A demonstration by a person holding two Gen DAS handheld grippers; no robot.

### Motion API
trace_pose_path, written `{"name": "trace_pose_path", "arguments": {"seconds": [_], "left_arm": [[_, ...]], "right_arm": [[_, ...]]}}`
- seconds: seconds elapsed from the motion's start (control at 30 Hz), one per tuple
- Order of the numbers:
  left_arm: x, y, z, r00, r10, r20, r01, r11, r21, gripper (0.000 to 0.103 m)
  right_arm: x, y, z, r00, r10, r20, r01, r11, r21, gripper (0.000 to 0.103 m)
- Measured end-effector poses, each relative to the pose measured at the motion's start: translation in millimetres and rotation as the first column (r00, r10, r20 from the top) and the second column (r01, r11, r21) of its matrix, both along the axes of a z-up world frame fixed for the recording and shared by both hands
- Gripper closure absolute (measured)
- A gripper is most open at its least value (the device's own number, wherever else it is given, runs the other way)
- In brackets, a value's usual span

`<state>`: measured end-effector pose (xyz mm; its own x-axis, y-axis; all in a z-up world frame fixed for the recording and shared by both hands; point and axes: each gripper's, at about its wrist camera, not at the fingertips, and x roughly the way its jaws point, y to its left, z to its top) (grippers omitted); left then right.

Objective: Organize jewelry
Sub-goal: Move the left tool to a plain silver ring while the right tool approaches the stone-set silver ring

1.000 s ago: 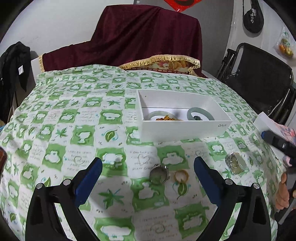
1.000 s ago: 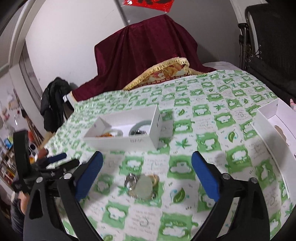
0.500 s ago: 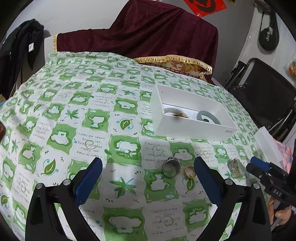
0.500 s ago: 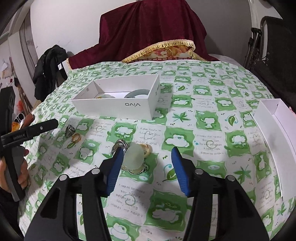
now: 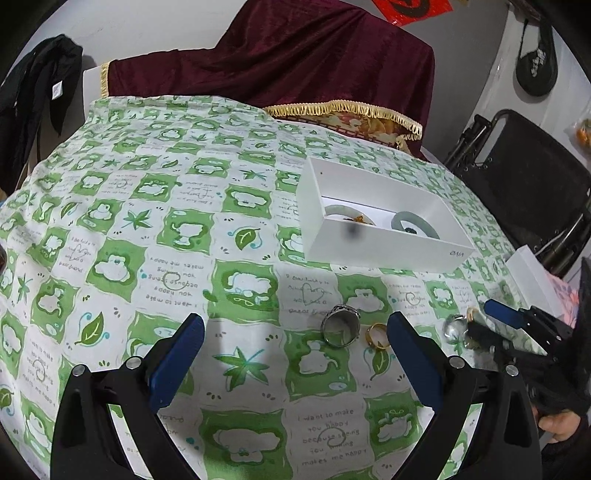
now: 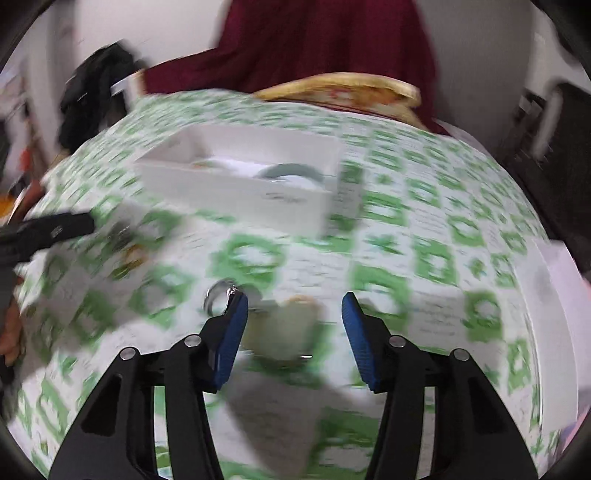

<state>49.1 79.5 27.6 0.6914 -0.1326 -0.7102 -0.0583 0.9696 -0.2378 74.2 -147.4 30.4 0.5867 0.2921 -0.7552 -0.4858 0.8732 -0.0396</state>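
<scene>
Green-and-white checked tablecloth [image 5: 236, 236] bore a white box [image 5: 384, 247] holding bangles [image 5: 413, 223]. Left gripper [image 5: 295, 350]: wide open, empty. Right gripper [image 6: 293, 332]: closing around a pale pendant [image 6: 284, 332], pads not yet pressing. Silver ring [image 5: 340, 325] and gold ring [image 5: 377, 335] lay loose nearby.

You are working in a lived-in home room. Evidence: a table under a green-and-white printed tablecloth [image 5: 110, 229]; a maroon velvet cover with gold fringe [image 5: 295, 62] draped over furniture behind it; a dark jacket [image 5: 33, 99] hanging at the left wall; a black folding chair [image 5: 532, 177]; a red paper decoration [image 5: 413, 9] on the wall.
</scene>
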Motion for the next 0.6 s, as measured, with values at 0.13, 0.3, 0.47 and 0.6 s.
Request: {"name": "trace_pose_path", "arguments": {"seconds": [0.13,0.3,0.47,0.6], "left_arm": [[-1,2,0,1.0,0.011,0.002,-0.011,1.0,-0.001,0.004],[0,8,-1,1.0,0.021,-0.006,-0.021,0.999,-0.031,0.004],[0,7,-1,1.0,0.014,-0.013,-0.014,1.0,-0.02,0.004],[-1,3,-1,1.0,-0.005,-0.015,0.005,1.0,-0.011,0.004]], "right_arm": [[-12,-1,8,0.998,0.026,0.051,-0.028,0.999,0.034,0.053],[-20,-9,13,0.998,0.06,0.036,-0.064,0.991,0.116,0.055],[-35,11,12,0.986,0.164,0.041,-0.167,0.981,0.095,0.061],[-36,12,12,0.985,0.169,0.032,-0.171,0.979,0.108,0.061]]}}
